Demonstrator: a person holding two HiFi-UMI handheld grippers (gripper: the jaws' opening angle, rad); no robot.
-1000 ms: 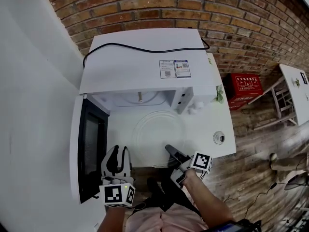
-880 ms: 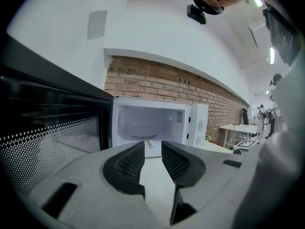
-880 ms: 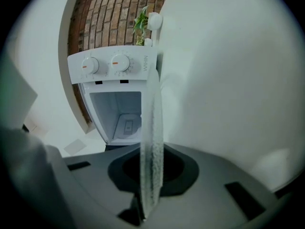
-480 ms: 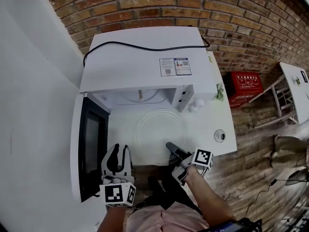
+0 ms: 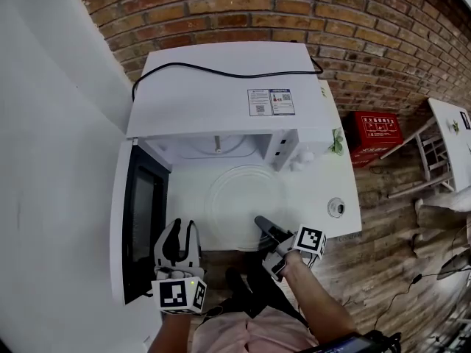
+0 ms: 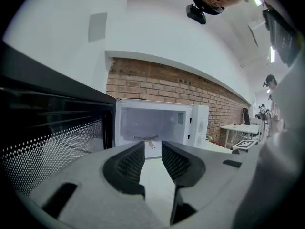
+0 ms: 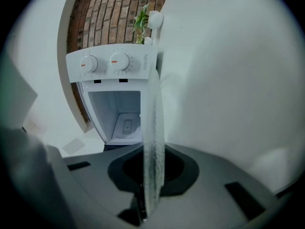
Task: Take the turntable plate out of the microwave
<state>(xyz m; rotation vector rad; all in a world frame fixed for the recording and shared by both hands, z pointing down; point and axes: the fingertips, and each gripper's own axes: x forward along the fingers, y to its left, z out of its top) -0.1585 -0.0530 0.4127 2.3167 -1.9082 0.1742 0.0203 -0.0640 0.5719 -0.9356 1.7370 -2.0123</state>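
Clamping the near rim of the turntable plate (image 5: pixel 241 195), the right gripper (image 5: pixel 260 224) is nearly closed; the left gripper (image 5: pixel 181 228) gapes empty beside it.

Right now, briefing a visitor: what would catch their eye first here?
The glass turntable plate is out in front of the open white microwave and clamped at its near rim by the right gripper. Left of it, the left gripper hangs open and empty beside the door.
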